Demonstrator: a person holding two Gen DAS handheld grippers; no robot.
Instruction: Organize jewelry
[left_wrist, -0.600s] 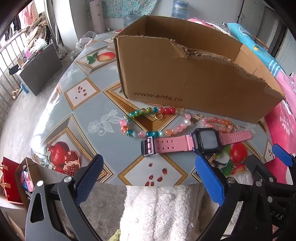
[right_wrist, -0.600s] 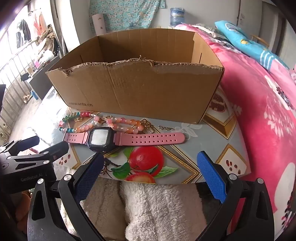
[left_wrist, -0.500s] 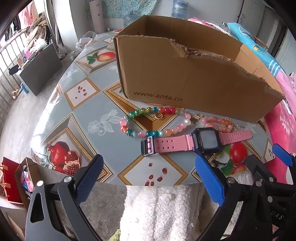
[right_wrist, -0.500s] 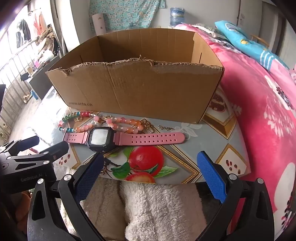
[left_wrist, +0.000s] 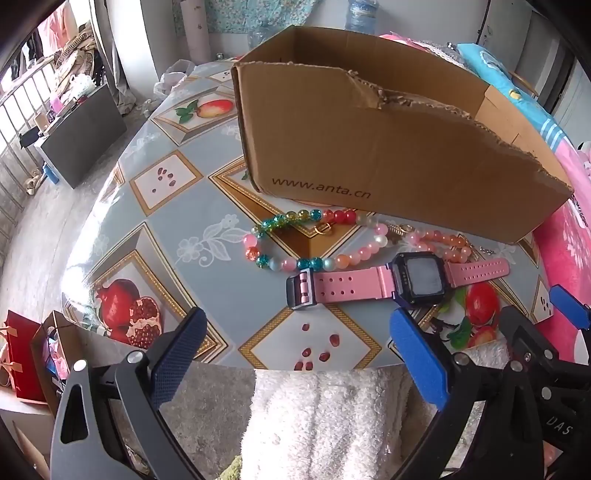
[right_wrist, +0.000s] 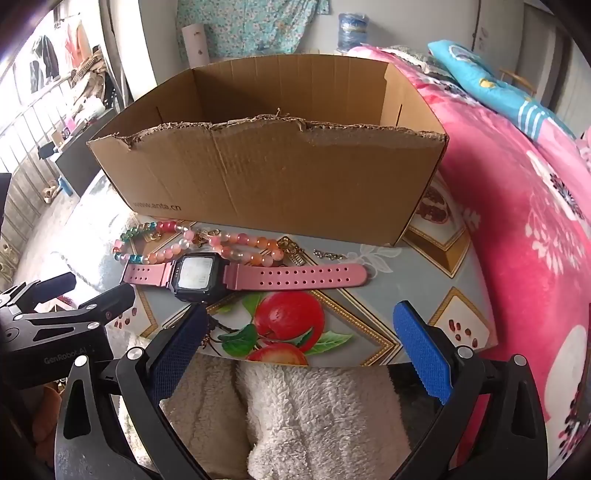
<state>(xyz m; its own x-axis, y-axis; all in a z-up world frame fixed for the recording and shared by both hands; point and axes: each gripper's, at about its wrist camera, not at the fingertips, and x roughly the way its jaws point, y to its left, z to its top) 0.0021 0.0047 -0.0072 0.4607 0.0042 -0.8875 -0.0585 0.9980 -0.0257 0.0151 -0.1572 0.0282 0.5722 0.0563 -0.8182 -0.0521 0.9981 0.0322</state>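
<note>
Both the left gripper (left_wrist: 295, 343) and right gripper (right_wrist: 299, 328) hung wide open and empty above the tabletop (left_wrist: 177, 206) edge; the watch (right_wrist: 236, 275) and bead bracelets (left_wrist: 314, 240) lay before the box (right_wrist: 273, 184), apparently awaiting sorting.

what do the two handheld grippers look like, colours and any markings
Both the left gripper and the right gripper have black plastic frames with triangular cutouts and silver screws, and two fingers faced with blue textured pads. White lettering reading GenRobot.AI marks the left gripper's body in the right wrist view. No cables or sleeves show.
</note>
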